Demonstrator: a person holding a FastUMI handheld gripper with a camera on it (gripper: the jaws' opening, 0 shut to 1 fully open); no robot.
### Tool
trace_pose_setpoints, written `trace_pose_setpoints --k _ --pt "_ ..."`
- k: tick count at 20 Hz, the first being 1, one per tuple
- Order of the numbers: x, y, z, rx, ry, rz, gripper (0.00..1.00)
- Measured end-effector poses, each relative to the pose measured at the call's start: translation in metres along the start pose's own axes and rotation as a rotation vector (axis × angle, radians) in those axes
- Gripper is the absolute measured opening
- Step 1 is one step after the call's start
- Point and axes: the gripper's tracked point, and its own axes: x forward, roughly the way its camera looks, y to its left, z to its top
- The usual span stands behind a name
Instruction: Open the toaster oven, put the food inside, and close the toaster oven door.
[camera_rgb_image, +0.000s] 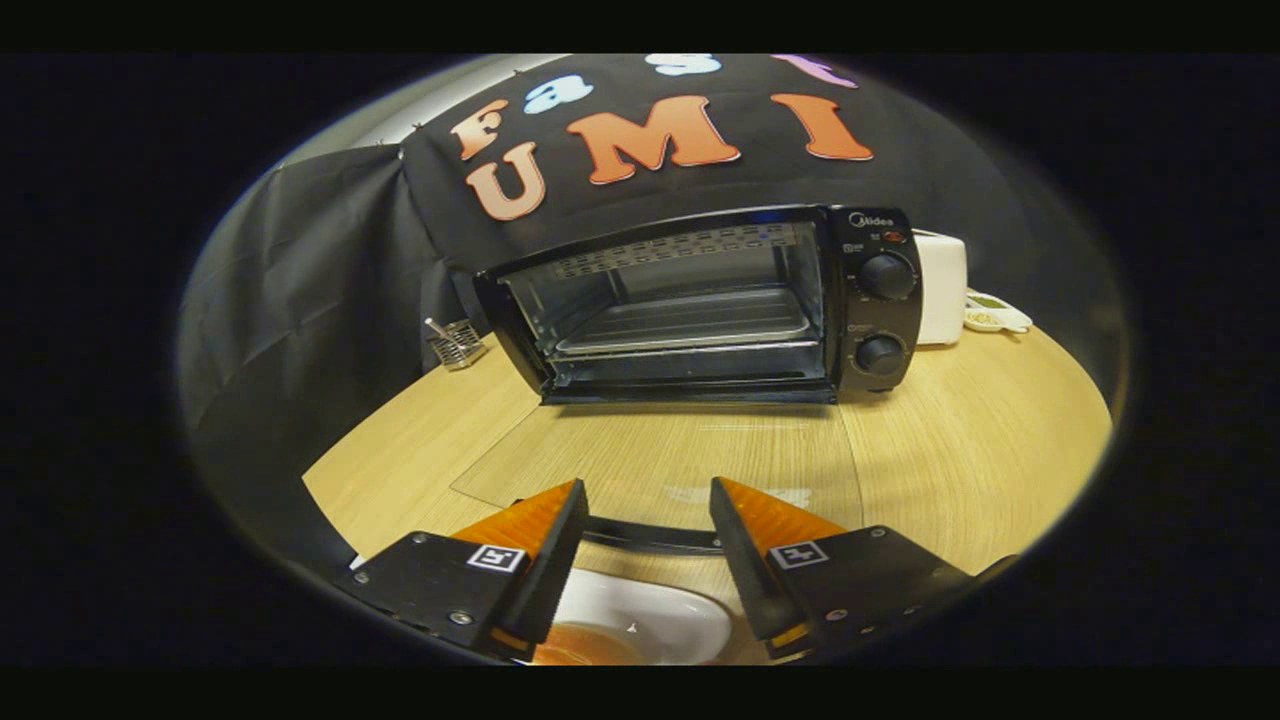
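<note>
**Oven open, gripper spread over the dish**

The black metal toaster oven (700, 305) sits on the pale wood-grain table (960, 470) with its glass door (660, 470) folded flat toward the fingers, its dark handle bar just ahead of them. Inside lies one ribbed metal tray (690, 322); two round black knobs (886, 275) stack on the right panel. The gripper (647, 500), with orange-faced wedge fingers, is spread apart, pinching nothing. Below and between them rests one glossy white ceramic dish (650, 620) holding an orange-brown food (585, 645). A small wire basket (457, 343) stands left of the oven.
</note>
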Motion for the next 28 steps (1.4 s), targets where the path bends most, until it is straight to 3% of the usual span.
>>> trace_pose_setpoints --k 4,10,18,26,28 --pt "-0.025 0.013 -0.003 -0.031 -0.008 0.049 0.87" --pt "-0.069 0.037 -0.041 -0.137 0.053 0.143 0.97" --pt "-0.100 0.038 -0.093 -0.153 0.167 0.138 0.97" --pt "-0.090 0.037 -0.116 -0.256 0.210 0.081 0.96" --pt "-0.090 0.037 -0.112 -0.273 0.198 0.067 0.91"
